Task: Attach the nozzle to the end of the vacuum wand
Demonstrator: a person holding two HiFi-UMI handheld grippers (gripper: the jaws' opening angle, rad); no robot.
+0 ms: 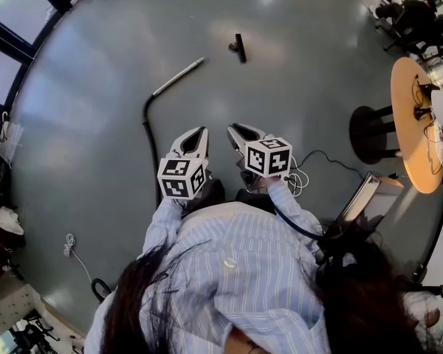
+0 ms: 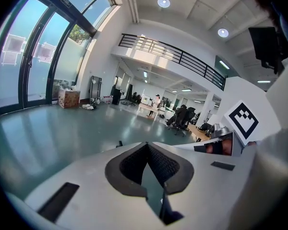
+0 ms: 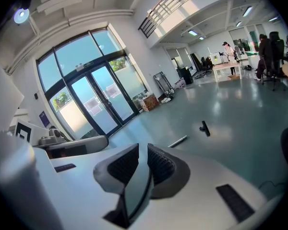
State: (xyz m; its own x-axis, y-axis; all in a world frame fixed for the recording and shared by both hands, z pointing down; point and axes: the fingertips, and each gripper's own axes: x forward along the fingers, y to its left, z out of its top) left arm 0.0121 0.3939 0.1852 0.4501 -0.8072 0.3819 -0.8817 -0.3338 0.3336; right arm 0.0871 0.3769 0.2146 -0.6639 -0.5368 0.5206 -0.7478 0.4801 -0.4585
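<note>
The black nozzle lies on the grey floor, far ahead of both grippers and apart from the wand; it also shows as the nozzle in the right gripper view. The silver wand lies to its left, its black hose curving back past my left side; the same wand shows beyond the right jaws. My left gripper is shut with nothing in it. Beside it, my right gripper has a narrow gap between its pads and holds nothing. Both hang above the floor.
A round wooden table and a dark stool stand at the right. A white cable lies coiled by my right arm, and another cord at the left. Glass doors line the far wall.
</note>
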